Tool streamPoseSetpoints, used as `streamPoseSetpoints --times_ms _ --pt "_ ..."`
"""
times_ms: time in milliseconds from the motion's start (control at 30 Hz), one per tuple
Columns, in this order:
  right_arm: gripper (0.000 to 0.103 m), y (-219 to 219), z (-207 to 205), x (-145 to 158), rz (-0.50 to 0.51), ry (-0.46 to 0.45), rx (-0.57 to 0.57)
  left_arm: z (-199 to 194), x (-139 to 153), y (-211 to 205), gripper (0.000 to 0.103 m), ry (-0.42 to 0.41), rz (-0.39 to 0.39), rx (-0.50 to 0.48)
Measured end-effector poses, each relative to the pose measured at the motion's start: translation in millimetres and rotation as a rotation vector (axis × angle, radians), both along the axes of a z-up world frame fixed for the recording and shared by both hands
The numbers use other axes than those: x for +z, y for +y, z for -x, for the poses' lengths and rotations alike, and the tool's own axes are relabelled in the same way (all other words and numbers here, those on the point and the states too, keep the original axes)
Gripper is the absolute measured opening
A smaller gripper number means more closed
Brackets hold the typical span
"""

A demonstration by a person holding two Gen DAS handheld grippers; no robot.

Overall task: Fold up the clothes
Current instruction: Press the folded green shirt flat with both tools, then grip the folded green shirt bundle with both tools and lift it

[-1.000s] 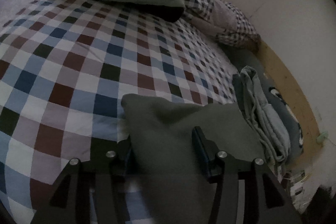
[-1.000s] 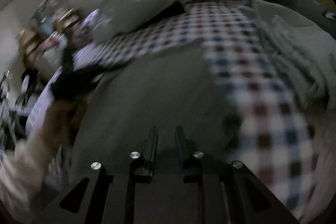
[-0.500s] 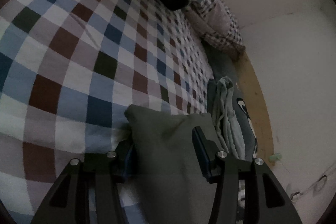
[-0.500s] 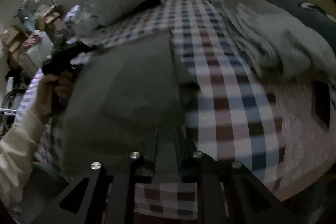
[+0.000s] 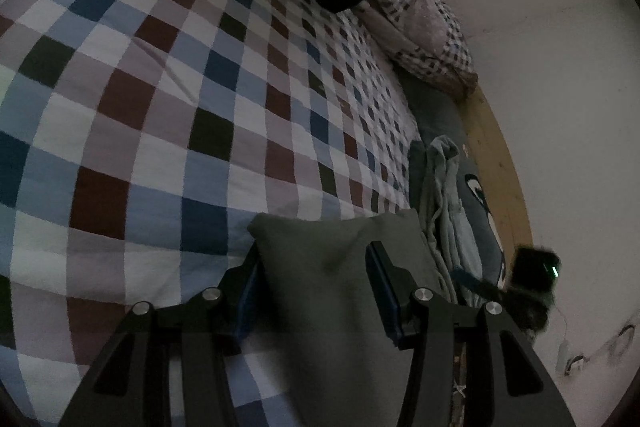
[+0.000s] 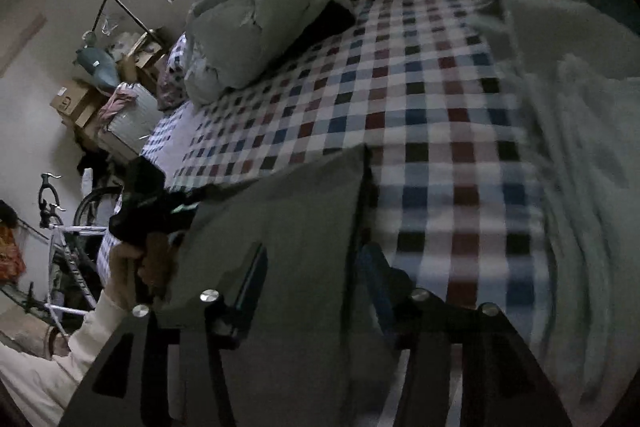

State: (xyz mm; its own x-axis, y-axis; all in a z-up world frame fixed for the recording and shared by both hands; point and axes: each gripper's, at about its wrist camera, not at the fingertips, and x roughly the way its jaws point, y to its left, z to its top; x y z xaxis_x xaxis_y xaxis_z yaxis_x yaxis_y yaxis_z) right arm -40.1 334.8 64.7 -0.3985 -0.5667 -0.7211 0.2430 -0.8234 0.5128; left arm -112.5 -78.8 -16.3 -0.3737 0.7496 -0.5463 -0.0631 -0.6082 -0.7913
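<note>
Checked bedsheet (image 5: 160, 99): folded pale clothes (image 5: 444, 211) lie beside grey garment (image 5: 336, 267).

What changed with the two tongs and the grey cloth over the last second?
The right tongs, earlier pinched on the grey cloth, are opening, the cloth still between them. The cloth went from lifted to lying on the checked bedsheet. The left tongs stayed around its other end.
</note>
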Motion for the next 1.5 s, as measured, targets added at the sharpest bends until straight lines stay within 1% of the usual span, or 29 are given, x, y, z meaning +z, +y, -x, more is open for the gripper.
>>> streamPoseSetpoints --times_ms 133,167,200,233,367,433,500,700,867,1000,1100,1233,1267,1300,1333,1367,1400,1433,1467,1500 --pt "0.056 4.7 43.3 -26.5 0.077 -0.050 0.017 2.6 0.3 4.3 0.054 -0.003 -0.002 -0.010" --pt "0.060 5.3 52.2 -32.9 0.096 -0.059 0.019 3.3 -0.1 4.1 0.054 -0.008 -0.008 -0.009" --pt "0.063 5.1 59.3 -39.7 0.103 -0.079 0.023 3.8 -0.6 3.8 0.054 -0.010 -0.012 -0.009" --pt "0.069 4.7 65.6 -46.7 0.106 -0.101 0.027 4.3 -1.1 3.7 0.054 -0.013 -0.016 -0.009" --pt "0.069 -4.4 84.6 -73.2 0.084 -0.174 0.073 5.3 -1.3 5.8 0.055 -0.010 -0.015 -0.005" --pt "0.070 -8.9 90.1 -82.4 0.089 -0.198 0.100 5.9 -1.1 7.7 0.057 -0.008 -0.014 -0.004" --pt "0.075 -8.8 94.6 -88.3 0.118 -0.208 0.117 7.0 -0.9 10.2 0.058 -0.003 -0.016 -0.006" --pt "0.083 -10.3 101.9 -97.1 0.185 -0.223 0.162 9.9 -1.7 12.7 0.058 -0.004 -0.047 -0.023" --pt "0.091 -18.0 104.9 -99.1 0.210 -0.229 0.201 8.8 -1.8 13.5 0.058 -0.006 -0.058 -0.046" --pt "0.091 -35.0 108.5 -98.0 0.221 -0.224 0.239 7.5 -1.6 13.1 0.058 -0.016 -0.072 -0.052" --pt "0.091 -53.4 110.3 -98.6 0.224 -0.216 0.271 5.7 -0.8 16.6 0.058 -0.017 -0.063 -0.064" --pt "0.092 -58.7 111.7 -100.3 0.220 -0.207 0.283 5.2 -0.3 20.9 0.058 -0.009 -0.051 -0.058" --pt "0.092 -59.4 111.9 -100.4 0.223 -0.206 0.284 5.0 -0.4 21.0 0.056 -0.004 -0.048 -0.055" --pt "0.092 -60.1 111.8 -100.4 0.225 -0.202 0.286 4.6 -1.5 20.9 0.045 -0.007 -0.034 -0.049" --pt "0.092 -60.8 111.8 -100.3 0.226 -0.197 0.286 4.3 -2.8 20.7 0.029 -0.012 -0.017 -0.041" --pt "0.090 -61.6 111.8 -99.5 0.223 -0.190 0.286 4.0 -4.2 20.5 0.025 -0.017 0.001 -0.033" --pt "0.088 -62.3 111.8 -98.5 0.217 -0.182 0.286 3.9 -5.1 19.4 0.023 -0.018 -0.002 -0.027" --pt "0.073 -63.1 111.8 -97.1 0.202 -0.170 0.283 3.9 -5.7 17.9 0.020 -0.017 -0.014 -0.021" --pt "0.039 -64.2 111.8 -96.5 0.177 -0.160 0.275 4.0 -5.4 17.8 0.020 -0.014 -0.016 -0.018" --pt "0.032 -65.5 111.9 -96.3 0.149 -0.151 0.266 3.8 -3.6 18.6 0.019 -0.005 -0.011 -0.018"
